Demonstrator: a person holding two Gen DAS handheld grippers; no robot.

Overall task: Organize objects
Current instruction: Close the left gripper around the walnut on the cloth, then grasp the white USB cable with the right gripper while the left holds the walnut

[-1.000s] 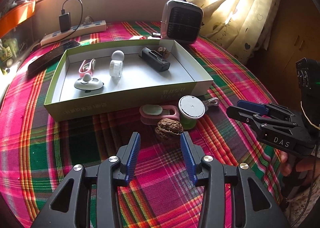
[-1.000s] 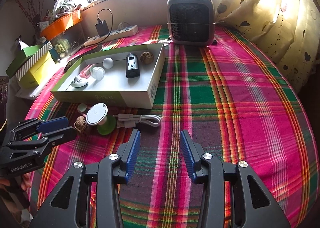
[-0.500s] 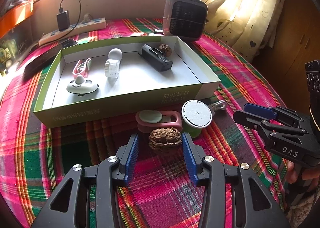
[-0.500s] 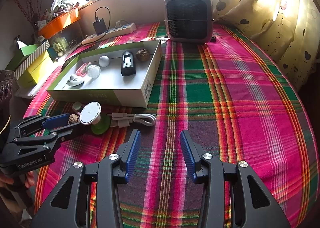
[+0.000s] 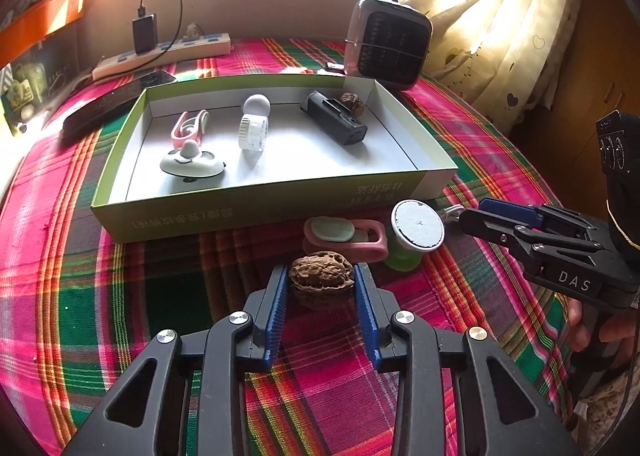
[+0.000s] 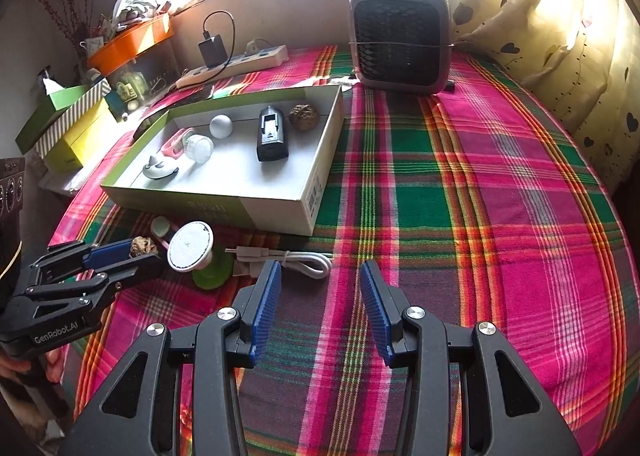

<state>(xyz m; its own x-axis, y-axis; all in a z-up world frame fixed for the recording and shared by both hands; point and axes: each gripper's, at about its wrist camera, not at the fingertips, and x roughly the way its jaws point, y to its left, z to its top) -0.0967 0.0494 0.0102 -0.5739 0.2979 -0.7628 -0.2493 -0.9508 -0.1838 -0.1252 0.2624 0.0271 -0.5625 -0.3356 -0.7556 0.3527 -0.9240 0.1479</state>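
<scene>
The left gripper [image 5: 321,286] has just been closing and seemingly pinches the wrinkled brown walnut [image 5: 321,275], on the plaid cloth before the shallow green-and-white cardboard box [image 5: 256,203]. The right gripper [image 6: 320,288], spread and empty, hovers nearby.

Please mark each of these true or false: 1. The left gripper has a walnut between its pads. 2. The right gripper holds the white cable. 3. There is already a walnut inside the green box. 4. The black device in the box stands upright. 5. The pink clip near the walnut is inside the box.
1. True: the left gripper has just been closing and its pads sit against the walnut.
2. False: the right gripper is empty; the white cable lies on the cloth.
3. True: a second walnut lies in the green box.
4. False: the black device lies flat.
5. False: the pink clip lies outside, in front of the box.
</scene>
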